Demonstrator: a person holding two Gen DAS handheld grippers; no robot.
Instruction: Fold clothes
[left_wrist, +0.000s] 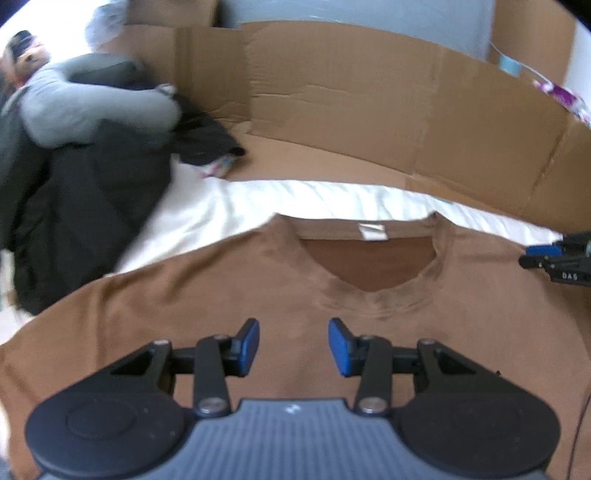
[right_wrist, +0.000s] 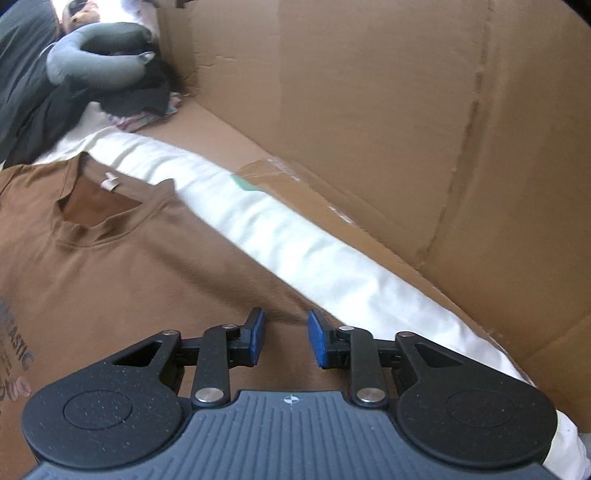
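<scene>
A brown T-shirt (left_wrist: 221, 295) lies spread flat, front up, on a white sheet (left_wrist: 207, 214), its neck opening (left_wrist: 369, 266) and white label toward the far side. My left gripper (left_wrist: 293, 341) hovers above the chest just below the collar, open, with nothing between its blue pads. In the right wrist view the same T-shirt (right_wrist: 129, 266) shows dark print at its left edge. My right gripper (right_wrist: 285, 334) hangs over the shirt's shoulder edge by the sheet (right_wrist: 295, 236), jaws apart and empty. Its tip also shows in the left wrist view as the right gripper (left_wrist: 532, 256) at the far right.
Brown cardboard walls (left_wrist: 369, 92) and a cardboard floor (right_wrist: 369, 110) stand behind and to the right of the sheet. A heap of dark and grey clothes (left_wrist: 81, 147) lies at the left, also seen as the heap (right_wrist: 92, 74) at top left. A person sits far left.
</scene>
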